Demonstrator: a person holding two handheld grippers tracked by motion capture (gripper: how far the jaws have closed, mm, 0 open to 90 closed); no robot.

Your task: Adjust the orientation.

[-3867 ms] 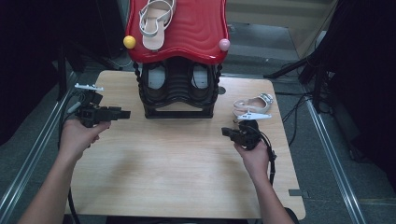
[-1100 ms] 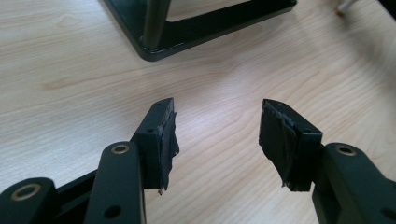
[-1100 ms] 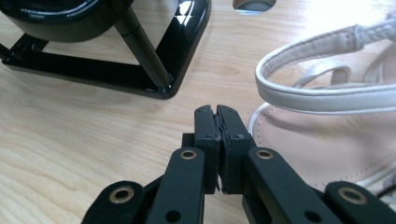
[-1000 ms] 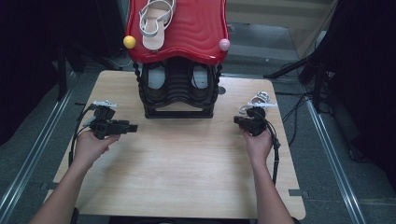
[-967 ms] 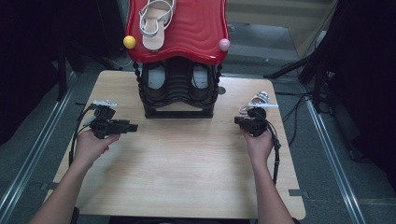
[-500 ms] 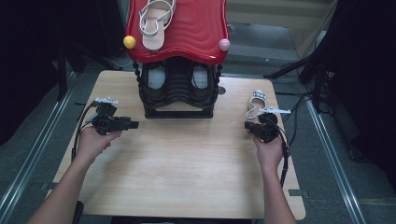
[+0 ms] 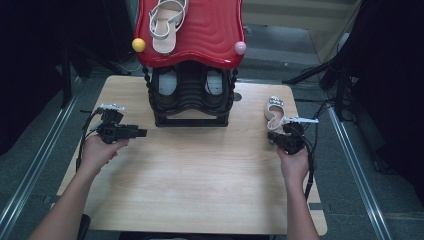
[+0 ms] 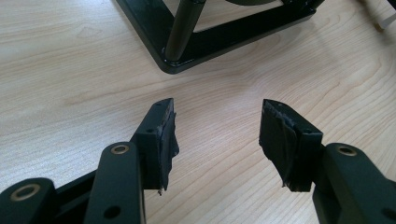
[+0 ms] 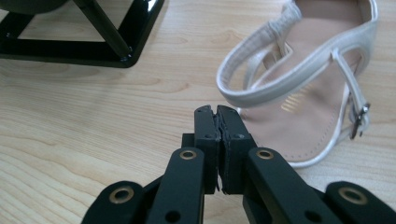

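Observation:
A white strappy sandal (image 7: 274,111) lies on the wooden table (image 7: 200,175), right of the shoe rack, toe pointing away from me. My right gripper (image 7: 272,136) sits just behind its heel, jaws shut with nothing between them. In the right gripper view the sandal (image 9: 308,93) lies just ahead and to the right of the shut right gripper (image 9: 216,111). A matching sandal (image 7: 165,22) rests on the rack's red top (image 7: 210,35). My left gripper (image 7: 144,132) hovers left of the rack, and in its own view the left gripper (image 8: 217,121) is open over bare wood.
The black rack frame (image 7: 190,117) stands at the table's back middle, with a pair of grey shoes (image 7: 169,85) on its lower shelf. A yellow ball (image 7: 138,44) and a pink ball (image 7: 240,47) mark the red top's corners. Its base corner (image 8: 173,63) is close ahead of the left jaws.
My right gripper has moved to the right and a little back, uncovering the sandal, which now lies lengthwise instead of sideways as seconds ago. The left hand has stayed nearly still.

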